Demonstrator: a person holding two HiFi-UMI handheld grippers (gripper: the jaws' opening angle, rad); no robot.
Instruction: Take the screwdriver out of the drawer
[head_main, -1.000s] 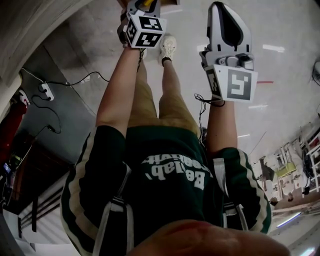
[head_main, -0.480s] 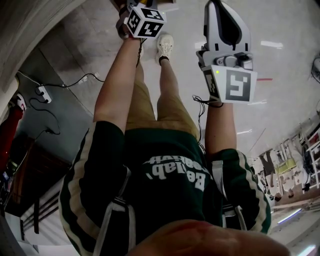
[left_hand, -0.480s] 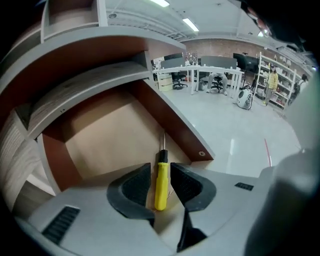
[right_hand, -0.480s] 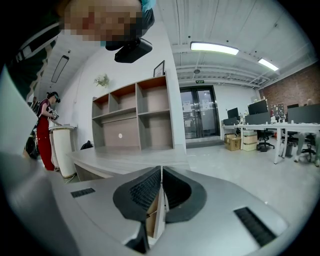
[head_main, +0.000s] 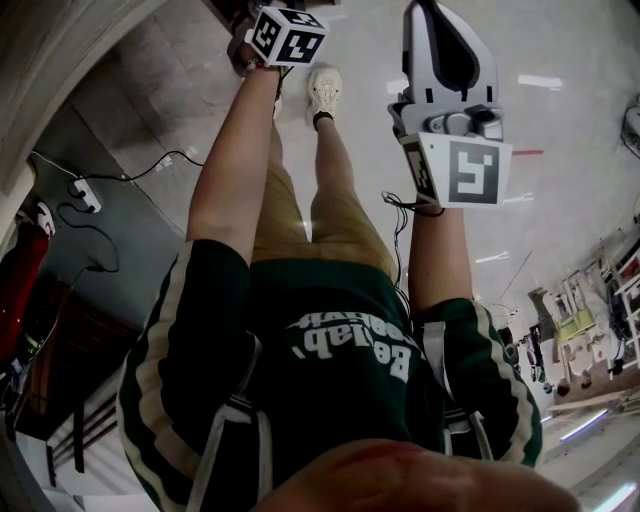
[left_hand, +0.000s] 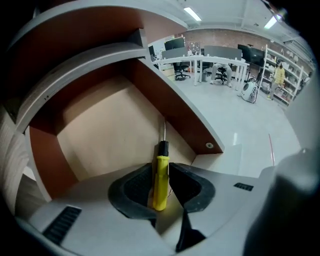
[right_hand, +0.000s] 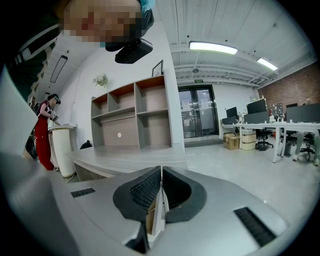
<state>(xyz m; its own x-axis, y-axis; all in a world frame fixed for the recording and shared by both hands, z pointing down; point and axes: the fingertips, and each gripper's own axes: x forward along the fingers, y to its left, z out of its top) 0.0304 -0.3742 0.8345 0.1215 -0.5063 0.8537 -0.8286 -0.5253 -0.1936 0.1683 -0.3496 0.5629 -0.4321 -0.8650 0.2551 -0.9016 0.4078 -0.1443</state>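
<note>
Left gripper (left_hand: 160, 169): jaws closing around the yellow screwdriver (left_hand: 160, 184), not yet pinching it. The screwdriver lies in the open drawer (left_hand: 100, 135), tip pointing far. Right gripper (right_hand: 161, 174): jaws pressed together, empty.

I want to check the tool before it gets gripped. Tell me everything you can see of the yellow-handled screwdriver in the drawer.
The yellow-handled screwdriver has a slim, plastic-looking handle, a black collar and a thin metal shaft. It lies on the pale bottom of the open brown-walled drawer, with its shaft pointing away along the right wall. The handle sits between the jaws of the left gripper, which are closing. A gap shows on its left side, so it is not yet clamped.
</note>
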